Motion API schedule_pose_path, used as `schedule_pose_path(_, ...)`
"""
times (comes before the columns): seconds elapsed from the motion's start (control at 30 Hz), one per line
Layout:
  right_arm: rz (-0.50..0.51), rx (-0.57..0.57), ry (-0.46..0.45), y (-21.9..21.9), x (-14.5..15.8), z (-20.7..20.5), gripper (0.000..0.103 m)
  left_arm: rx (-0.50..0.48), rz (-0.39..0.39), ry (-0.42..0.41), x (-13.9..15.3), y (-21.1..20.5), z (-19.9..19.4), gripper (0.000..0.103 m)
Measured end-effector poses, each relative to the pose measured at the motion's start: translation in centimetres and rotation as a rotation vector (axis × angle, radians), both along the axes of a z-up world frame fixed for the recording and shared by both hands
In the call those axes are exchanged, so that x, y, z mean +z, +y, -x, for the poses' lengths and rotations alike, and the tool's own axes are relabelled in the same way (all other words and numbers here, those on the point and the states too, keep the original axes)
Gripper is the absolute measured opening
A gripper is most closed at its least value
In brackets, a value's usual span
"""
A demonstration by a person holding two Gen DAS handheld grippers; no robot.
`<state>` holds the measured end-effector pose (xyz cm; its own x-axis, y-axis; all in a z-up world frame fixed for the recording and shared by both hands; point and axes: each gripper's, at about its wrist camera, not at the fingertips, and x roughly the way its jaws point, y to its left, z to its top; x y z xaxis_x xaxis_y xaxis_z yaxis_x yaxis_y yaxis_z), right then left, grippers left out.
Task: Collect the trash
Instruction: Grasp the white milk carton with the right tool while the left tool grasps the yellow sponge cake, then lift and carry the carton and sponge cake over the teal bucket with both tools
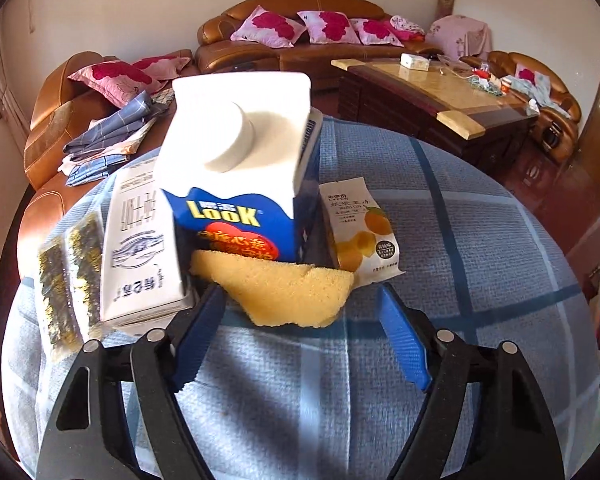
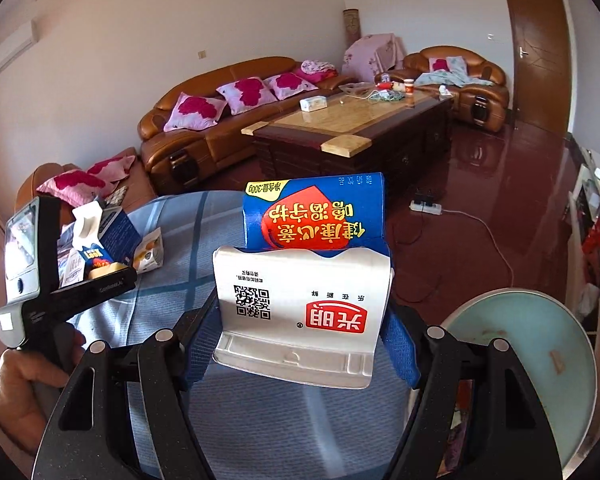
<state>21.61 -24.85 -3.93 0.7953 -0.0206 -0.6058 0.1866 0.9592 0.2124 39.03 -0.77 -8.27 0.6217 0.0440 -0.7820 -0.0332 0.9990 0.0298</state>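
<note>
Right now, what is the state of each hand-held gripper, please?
Left hand-held gripper: open, holding nothing; the yellow sponge lies between its fingertips.
Right hand-held gripper: closed on a milk carton.

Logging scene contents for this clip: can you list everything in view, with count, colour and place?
Table: one, blue checked cloth.
LOOK carton: one, blue-white, upright on table.
Sponge: one, yellow, before the carton.
White carton: one, lying left.
Snack packs: two, dark, far left.
Jelly pouch: one, white-orange, right.
Held carton: one, blue-white, in right gripper.
Sofas: brown, behind.
Coffee table: one, dark.
Left gripper: open.
Right gripper: gripping.
</note>
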Motion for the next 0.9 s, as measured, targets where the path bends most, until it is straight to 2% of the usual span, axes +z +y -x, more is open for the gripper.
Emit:
schedule_pose_path(0.1, -0.011, -0.009, -0.005, -0.5, 0.1, 0.4, 0.071, 0.011, -0.02, 0.011, -0.7, -0.1, -0.1, 0.065)
schedule_pose_path(0.17, -0.013, -0.008, -0.007, -0.4, 0.1, 0.7, 0.071, 0.01, -0.039, 0.0, -0.7, -0.1, 0.1, 0.052)
schedule_pose_path(0.27, -0.021, -0.003, -0.006, -0.1, 0.0, 1.0, 0.071, -0.006, -0.02, -0.009, -0.5, 0.4, 0.6, 0.047)
schedule_pose_path(0.47, -0.02, 0.004, -0.018, 0.9, 0.4, 2.3, 0.071, -0.073, 0.091, -0.058, 1.7, 1.5, 4.3, 0.046)
schedule_pose_path(0.6, 0.008, 0.045, -0.008, 2.5, 0.3, 3.6, 0.071, -0.138, 0.136, -0.116, 3.7, 3.1, 9.2, 0.046)
schedule_pose_path(0.73, 0.026, 0.079, 0.004, 4.6, -0.5, 5.0, 0.071, -0.172, 0.154, -0.147, 4.2, 4.9, 13.7, 0.047)
schedule_pose_path(0.9, 0.019, 0.111, 0.011, 7.0, -1.3, 6.8, 0.071, -0.147, 0.193, -0.132, 3.5, 7.0, 17.4, 0.047)
